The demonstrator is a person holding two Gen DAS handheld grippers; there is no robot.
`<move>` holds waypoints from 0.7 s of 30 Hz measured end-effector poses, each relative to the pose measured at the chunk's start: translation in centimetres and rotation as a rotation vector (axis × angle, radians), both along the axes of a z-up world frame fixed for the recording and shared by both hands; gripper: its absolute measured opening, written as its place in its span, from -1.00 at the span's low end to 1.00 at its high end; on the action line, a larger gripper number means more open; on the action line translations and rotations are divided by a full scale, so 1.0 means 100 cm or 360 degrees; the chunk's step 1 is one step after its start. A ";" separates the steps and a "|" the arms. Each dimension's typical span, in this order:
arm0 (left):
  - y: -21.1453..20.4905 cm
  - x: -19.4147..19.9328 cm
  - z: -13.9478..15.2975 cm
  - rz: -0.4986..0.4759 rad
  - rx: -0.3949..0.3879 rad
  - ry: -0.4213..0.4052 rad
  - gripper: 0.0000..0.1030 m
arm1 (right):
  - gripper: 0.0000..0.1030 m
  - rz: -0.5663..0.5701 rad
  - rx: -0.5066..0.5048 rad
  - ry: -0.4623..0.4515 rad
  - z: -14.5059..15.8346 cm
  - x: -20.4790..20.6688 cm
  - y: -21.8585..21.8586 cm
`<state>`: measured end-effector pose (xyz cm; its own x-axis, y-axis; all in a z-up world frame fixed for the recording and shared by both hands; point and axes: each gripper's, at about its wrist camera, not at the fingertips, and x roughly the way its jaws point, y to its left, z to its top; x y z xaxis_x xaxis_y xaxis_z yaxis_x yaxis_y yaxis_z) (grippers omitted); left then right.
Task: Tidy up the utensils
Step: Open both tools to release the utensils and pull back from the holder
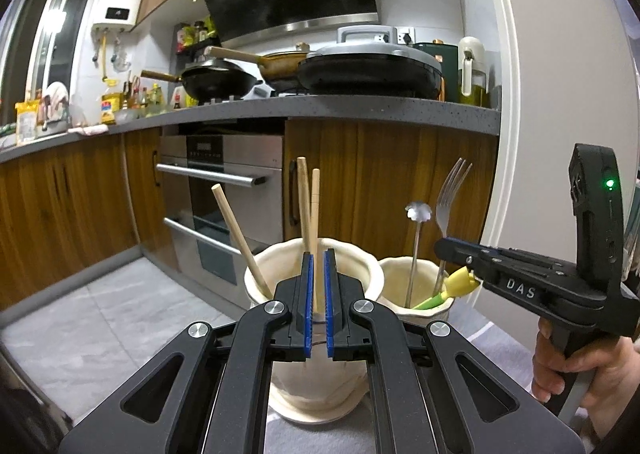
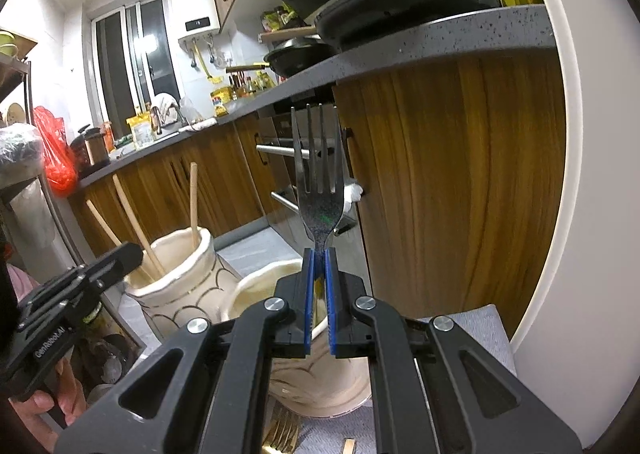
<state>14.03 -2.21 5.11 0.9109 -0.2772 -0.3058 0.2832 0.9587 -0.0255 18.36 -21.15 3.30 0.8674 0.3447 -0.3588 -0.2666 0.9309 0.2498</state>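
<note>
Two cream ceramic holders stand side by side. My left gripper (image 1: 319, 254) is shut on a wooden chopstick (image 1: 315, 214) standing in the larger holder (image 1: 352, 266), beside two other chopsticks (image 1: 240, 238). My right gripper (image 2: 319, 254) is shut on the neck of a steel fork (image 2: 318, 174), tines up, over the smaller holder (image 2: 256, 286). In the left wrist view the right gripper (image 1: 444, 248) is at the fork (image 1: 450, 194) above the smaller holder (image 1: 396, 274), which also holds a flower-topped metal stick (image 1: 416, 238) and a yellow-green utensil (image 1: 460, 282).
A grey cloth (image 2: 472, 326) covers the surface under the holders. Gold utensils (image 2: 280, 434) and a wooden piece (image 2: 348, 446) lie in front of them. Wooden cabinets (image 1: 400, 174), an oven (image 1: 224, 182) and a countertop with pans stand close behind.
</note>
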 end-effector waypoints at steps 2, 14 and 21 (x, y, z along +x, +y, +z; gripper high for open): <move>-0.001 0.000 0.000 -0.0001 -0.0002 0.0005 -0.89 | -0.90 -0.0004 -0.0005 0.0005 0.001 0.001 0.000; -0.002 -0.001 0.000 -0.0002 -0.0003 0.0000 -0.49 | -0.38 -0.0020 0.0003 0.0013 -0.001 -0.003 -0.002; 0.002 -0.011 0.004 0.0007 -0.0035 -0.0033 0.01 | 0.13 -0.0036 0.0062 -0.0012 0.004 -0.015 -0.012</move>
